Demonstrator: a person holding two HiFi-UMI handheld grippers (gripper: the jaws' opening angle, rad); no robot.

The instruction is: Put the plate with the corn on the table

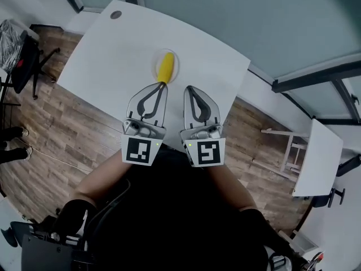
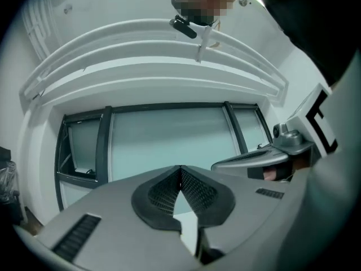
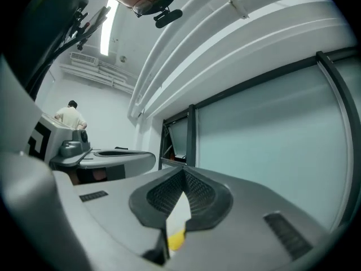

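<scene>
A yellow corn cob (image 1: 165, 66) lies on a pale round plate (image 1: 177, 66) on the white table (image 1: 107, 55). Both grippers hang side by side over the table's near edge, just short of the plate. My left gripper (image 1: 162, 85) is shut with its pads pressed together and nothing between them; its tip almost reaches the cob's near end in the head view. My right gripper (image 1: 188, 88) is shut and empty too. In the left gripper view the left gripper (image 2: 180, 169) points up at a glass wall. Below the right gripper (image 3: 183, 173), a bit of the corn (image 3: 175, 240) shows.
A dark round grommet (image 1: 115, 14) sits near the table's far corner. Office chairs (image 1: 22, 55) stand on the wooden floor at left, and a second white desk (image 1: 318, 162) at right. A frosted glass wall (image 1: 237, 16) runs behind the table. A person (image 3: 70, 116) stands far off.
</scene>
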